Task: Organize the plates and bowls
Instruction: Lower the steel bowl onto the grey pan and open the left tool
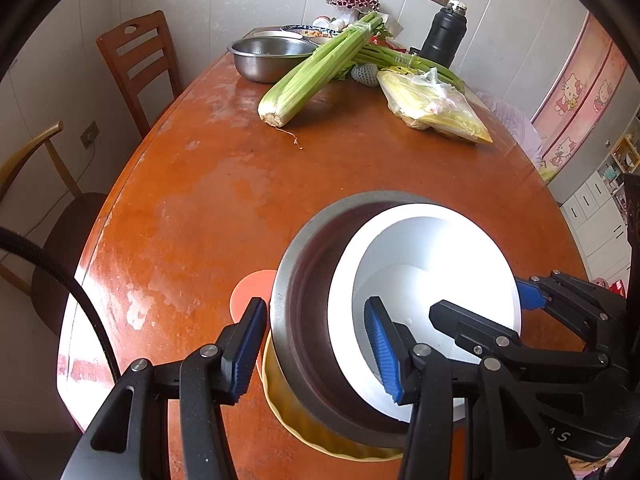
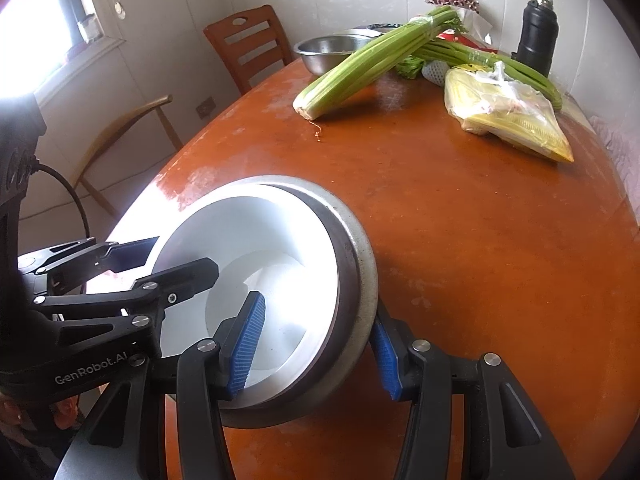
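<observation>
A white bowl sits nested in a grey metal bowl, and the pair stands tilted over a yellow dish near the table's front edge. My left gripper clamps their left rim, one finger outside the metal wall and the other inside the white bowl. My right gripper clamps the opposite rim of the metal bowl and white bowl in the same way. Each view also shows the other gripper: the right gripper and the left gripper. An orange plate peeks out from behind the stack.
On the far half of the brown table lie a celery bunch, a bag of corn, a steel basin and a black flask. Two wooden chairs stand along the table's left edge.
</observation>
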The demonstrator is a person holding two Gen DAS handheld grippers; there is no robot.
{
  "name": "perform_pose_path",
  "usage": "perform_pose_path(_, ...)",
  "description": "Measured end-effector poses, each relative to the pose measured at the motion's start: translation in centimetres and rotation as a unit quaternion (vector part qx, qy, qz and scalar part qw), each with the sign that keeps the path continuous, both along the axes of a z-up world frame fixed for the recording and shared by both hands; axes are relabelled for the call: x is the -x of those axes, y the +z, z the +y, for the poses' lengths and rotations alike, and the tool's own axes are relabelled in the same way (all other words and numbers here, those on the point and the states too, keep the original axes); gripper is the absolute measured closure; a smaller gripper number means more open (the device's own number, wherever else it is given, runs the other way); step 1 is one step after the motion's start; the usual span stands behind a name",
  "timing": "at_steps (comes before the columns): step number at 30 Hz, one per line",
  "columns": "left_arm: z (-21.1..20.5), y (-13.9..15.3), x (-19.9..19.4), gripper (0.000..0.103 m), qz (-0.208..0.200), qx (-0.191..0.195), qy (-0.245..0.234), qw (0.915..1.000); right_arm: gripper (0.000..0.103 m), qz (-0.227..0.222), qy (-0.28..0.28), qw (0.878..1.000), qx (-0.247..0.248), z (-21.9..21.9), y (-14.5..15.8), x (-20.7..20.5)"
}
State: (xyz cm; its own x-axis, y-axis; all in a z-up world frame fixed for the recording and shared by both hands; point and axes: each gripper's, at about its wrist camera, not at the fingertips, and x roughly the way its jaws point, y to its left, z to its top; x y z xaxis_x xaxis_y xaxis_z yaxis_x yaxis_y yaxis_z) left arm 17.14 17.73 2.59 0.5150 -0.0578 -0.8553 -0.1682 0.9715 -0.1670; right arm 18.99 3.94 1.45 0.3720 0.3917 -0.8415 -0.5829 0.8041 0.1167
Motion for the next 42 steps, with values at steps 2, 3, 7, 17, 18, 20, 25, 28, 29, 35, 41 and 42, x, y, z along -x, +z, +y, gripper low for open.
perform_pose_path(2, 0.0, 0.0, 0.0, 0.053, -0.001, -0.001, 0.000, 1.0000, 0.049, -0.004, -0.001, 1.000, 0.003, 0.0, 0.0, 0.0)
perform_pose_path(3, 0.0, 0.0, 0.0, 0.053, -0.002, 0.000, -0.001, 1.0000, 0.049, -0.006, -0.003, 1.000, 0.005, 0.0, -0.1, 0.0)
perform_pose_path(7, -0.1, 0.1, 0.2, 0.052, -0.004, -0.004, 0.000, 1.0000, 0.049, -0.006, -0.005, 1.000, 0.009, 0.0, -0.3, -0.1)
perform_pose_path(17, 0.0, 0.7, 0.7, 0.050, -0.013, -0.009, 0.002, 0.9999, 0.049, -0.012, -0.004, 1.000, 0.016, 0.0, -0.4, 0.1)
perform_pose_path(18, 0.0, 0.8, 0.8, 0.050, -0.014, -0.009, 0.002, 0.9999, 0.049, -0.013, -0.004, 1.000, 0.016, 0.1, -0.4, 0.1)
perform_pose_path(20, -0.1, 0.9, 0.8, 0.050, -0.016, -0.012, 0.002, 0.9998, 0.049, -0.012, -0.005, 1.000, 0.016, 0.0, -0.4, 0.1)
perform_pose_path(25, -0.2, 1.1, 1.0, 0.049, -0.016, -0.017, 0.005, 0.9997, 0.049, -0.014, -0.006, 1.000, 0.015, 0.0, -0.3, 0.2)
perform_pose_path(28, -0.2, 1.2, 1.1, 0.046, -0.016, -0.018, 0.007, 0.9997, 0.049, -0.015, -0.006, 1.000, 0.012, -0.1, -0.3, 0.3)
perform_pose_path(29, -0.2, 1.2, 1.2, 0.045, -0.017, -0.018, 0.008, 0.9997, 0.049, -0.015, -0.006, 1.000, 0.011, -0.2, -0.2, 0.3)
perform_pose_path(35, -0.4, 1.6, 1.6, 0.043, -0.024, -0.020, 0.011, 0.9994, 0.049, -0.021, -0.009, 1.000, 0.007, -0.4, 0.1, 0.6)
perform_pose_path(41, -0.7, 2.2, 2.2, 0.038, -0.032, -0.027, 0.014, 0.9990, 0.049, -0.030, -0.011, 0.999, 0.004, -0.5, 0.5, 1.2)
perform_pose_path(42, -0.7, 2.2, 2.3, 0.037, -0.033, -0.028, 0.015, 0.9989, 0.049, -0.033, -0.011, 0.999, 0.004, -0.5, 0.6, 1.3)
